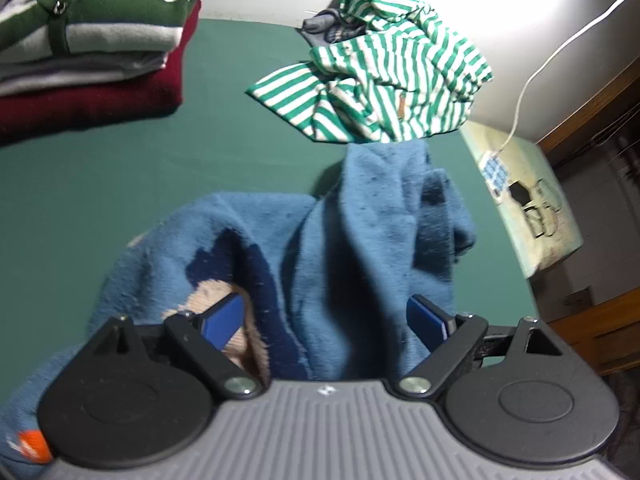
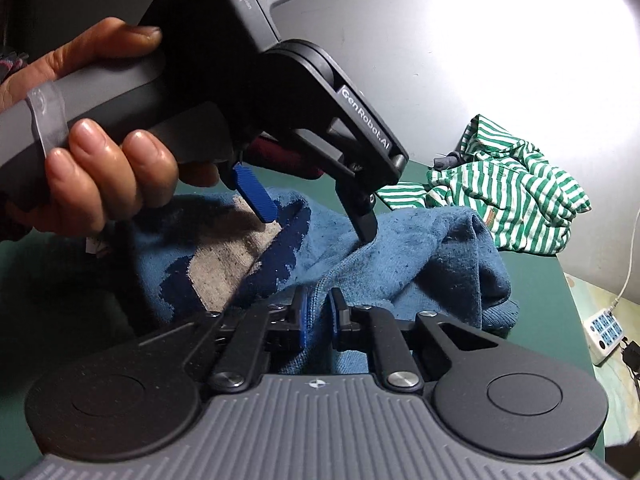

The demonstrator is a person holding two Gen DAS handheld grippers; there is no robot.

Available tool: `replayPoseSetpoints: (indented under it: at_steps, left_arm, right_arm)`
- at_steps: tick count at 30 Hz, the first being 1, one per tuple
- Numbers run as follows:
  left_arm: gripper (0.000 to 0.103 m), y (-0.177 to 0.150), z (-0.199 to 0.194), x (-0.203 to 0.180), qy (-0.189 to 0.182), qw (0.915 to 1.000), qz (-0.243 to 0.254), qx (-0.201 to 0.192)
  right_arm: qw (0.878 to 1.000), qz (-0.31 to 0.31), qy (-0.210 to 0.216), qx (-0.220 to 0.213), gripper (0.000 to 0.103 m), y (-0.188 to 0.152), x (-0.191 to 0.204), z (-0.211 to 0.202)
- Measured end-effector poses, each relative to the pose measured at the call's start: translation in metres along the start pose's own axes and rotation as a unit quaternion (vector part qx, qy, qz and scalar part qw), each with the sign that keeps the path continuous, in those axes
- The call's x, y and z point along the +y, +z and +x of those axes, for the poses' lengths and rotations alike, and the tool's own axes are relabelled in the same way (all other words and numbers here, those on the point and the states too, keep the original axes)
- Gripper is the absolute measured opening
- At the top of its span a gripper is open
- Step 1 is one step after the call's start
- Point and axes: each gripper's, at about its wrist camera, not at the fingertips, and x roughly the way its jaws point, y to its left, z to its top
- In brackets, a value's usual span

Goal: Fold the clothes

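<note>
A crumpled blue sweater (image 1: 352, 236) with a navy and beige pattern lies on the green table (image 1: 120, 184). My left gripper (image 1: 326, 318) is open, its blue pads spread wide over the sweater; a ridge of the cloth rises between them. In the right wrist view the left gripper (image 2: 316, 224) hangs over the sweater (image 2: 420, 248), one black finger tip touching it. My right gripper (image 2: 318, 318) is shut on a fold of the blue sweater, close to the near edge. A green-and-white striped shirt (image 1: 384, 76) lies crumpled behind the sweater, also in the right wrist view (image 2: 512, 196).
A stack of folded clothes (image 1: 88, 48), green-striped on top and dark red below, sits at the table's back left. A white power strip (image 2: 604, 332) with its cable lies off the table's right edge. A white wall stands behind.
</note>
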Motion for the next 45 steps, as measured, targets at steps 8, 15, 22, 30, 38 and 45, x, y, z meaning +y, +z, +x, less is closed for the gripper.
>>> replayPoseSetpoints:
  at_steps: [8,15,22,30,38,45]
  left_arm:
    - [0.092,0.002,0.013,-0.006,-0.016,0.9998,-0.002,0.014]
    - [0.069,0.002,0.021,-0.02,-0.04,0.9986,0.014,0.031]
    - [0.079,-0.001,0.029,-0.028,-0.039,0.9977,0.035,0.043]
    - [0.001,-0.01,0.057,-0.031,-0.023,0.9977,0.039,0.05]
    - [0.0,-0.013,0.026,-0.013,-0.005,0.9997,0.02,-0.016]
    - [0.0,-0.014,-0.028,0.02,0.003,0.9969,-0.02,-0.076]
  right_arm:
    - [1.0,-0.006,-0.004,-0.006,0.011,-0.001,0.001,-0.003]
    - [1.0,-0.013,-0.007,-0.012,0.011,-0.001,0.003,-0.007]
    - [1.0,-0.015,-0.01,-0.018,0.011,-0.001,0.002,-0.01]
    - [0.999,-0.038,-0.014,-0.019,0.012,-0.003,0.009,-0.009]
    - [0.999,0.037,-0.023,-0.018,0.03,-0.018,-0.035,-0.028]
    - [0.979,0.185,-0.078,0.041,0.03,-0.047,-0.103,-0.026]
